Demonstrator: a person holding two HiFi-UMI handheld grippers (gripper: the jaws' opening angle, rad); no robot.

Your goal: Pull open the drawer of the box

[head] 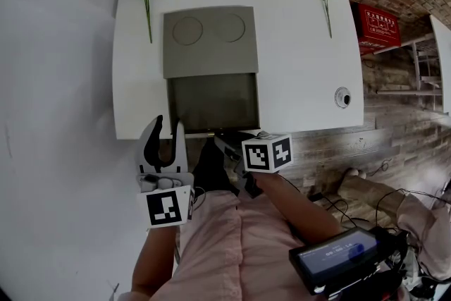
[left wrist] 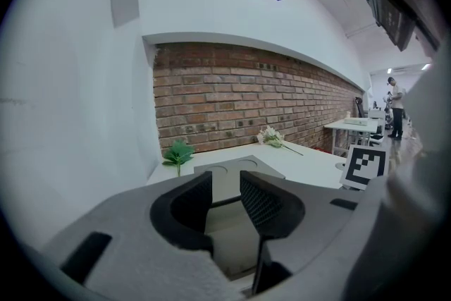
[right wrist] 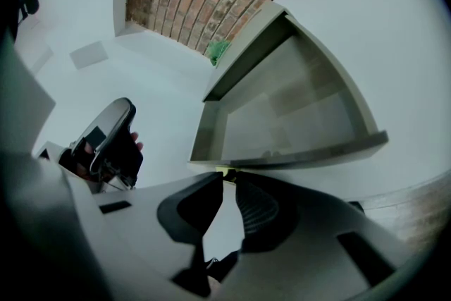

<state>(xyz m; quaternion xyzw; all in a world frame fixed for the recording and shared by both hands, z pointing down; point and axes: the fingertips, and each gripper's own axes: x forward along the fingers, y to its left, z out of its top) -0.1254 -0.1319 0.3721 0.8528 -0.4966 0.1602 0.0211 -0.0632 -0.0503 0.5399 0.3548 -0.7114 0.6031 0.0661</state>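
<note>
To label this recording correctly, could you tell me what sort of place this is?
Likely an office or lab workspace: a white table against a brick wall, more desks further off, and cables on the wooden floor.

A: Where is the left gripper [head: 169, 125]?
B: Just off the table's [head: 296, 46] front edge, near its left corner. It tips slightly downward, jaws well apart with nothing between them. Its marker cube [head: 168, 206] faces up, and the left forearm [head: 156, 261], in a pink sleeve, runs back behind it

A: And the right gripper [right wrist: 227, 180]?
B: At the middle of that front edge, angled more steeply down. Its jaws are nearly together, with the tips pinching the drawer's small handle [right wrist: 226, 173]. The right arm [head: 292, 211], also in pink, reaches in from the lower right
</note>
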